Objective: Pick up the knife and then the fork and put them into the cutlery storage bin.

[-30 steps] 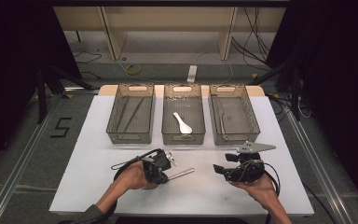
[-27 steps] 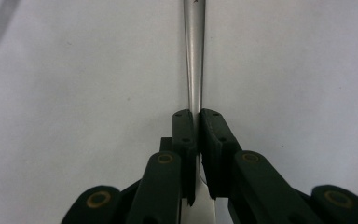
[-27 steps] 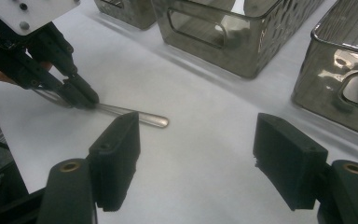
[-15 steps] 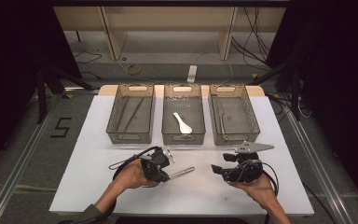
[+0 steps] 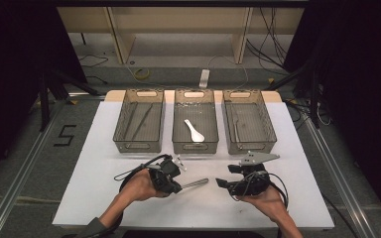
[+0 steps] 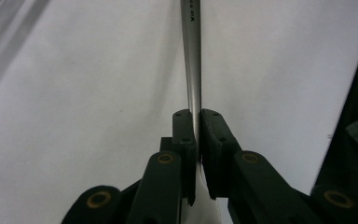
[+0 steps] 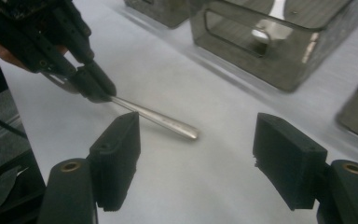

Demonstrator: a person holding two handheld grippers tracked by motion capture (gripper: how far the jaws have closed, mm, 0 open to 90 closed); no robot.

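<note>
The left hand-held gripper pinches a thin, shiny metal utensil handle above the white worktop. The right hand-held gripper waits near it, spread wide. The step looks like a handover; next, the right one likely needs to close on the free end.

Grey floor, wooden shelf frame, dark surroundings, cables

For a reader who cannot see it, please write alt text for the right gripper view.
The right gripper's two black jaws stand wide open above the white table, facing a slim silver metal handle. The left gripper, held by a hand, clamps the handle's other end. Behind stands a translucent grey plastic bin.
</note>
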